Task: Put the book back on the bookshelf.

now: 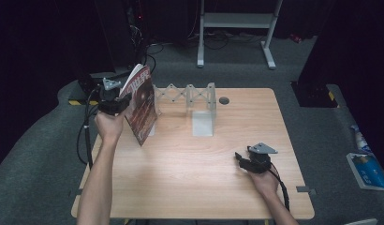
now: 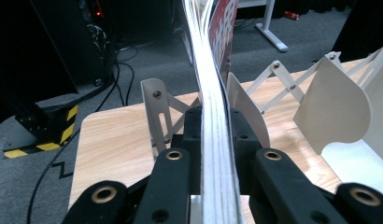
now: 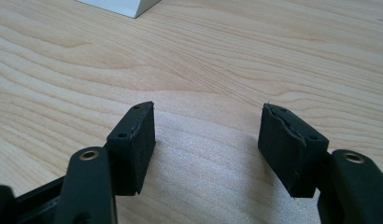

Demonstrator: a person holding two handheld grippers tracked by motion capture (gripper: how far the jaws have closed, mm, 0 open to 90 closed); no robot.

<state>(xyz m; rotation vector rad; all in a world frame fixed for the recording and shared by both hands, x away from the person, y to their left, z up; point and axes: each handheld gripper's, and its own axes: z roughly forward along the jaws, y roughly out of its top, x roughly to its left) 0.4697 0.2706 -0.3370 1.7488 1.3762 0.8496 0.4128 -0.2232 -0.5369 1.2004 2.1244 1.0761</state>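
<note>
The thin red-covered magazine point(image 1: 142, 105) is up off the desk at the far left, tilted, its lower corner hanging just above the light wooden desk point(image 1: 190, 178). The left gripper point(image 1: 116, 104) has it: black fingers point(image 2: 192, 135) clenched on the page edges. Just right of the magazine stands the white accordion-style file rack point(image 1: 192, 96), dividers fanned along the far edge. Near right, the right gripper point(image 1: 241, 159) rests low over bare wood, fingers point(image 3: 133, 144) released, spread wide, nothing between them.
</note>
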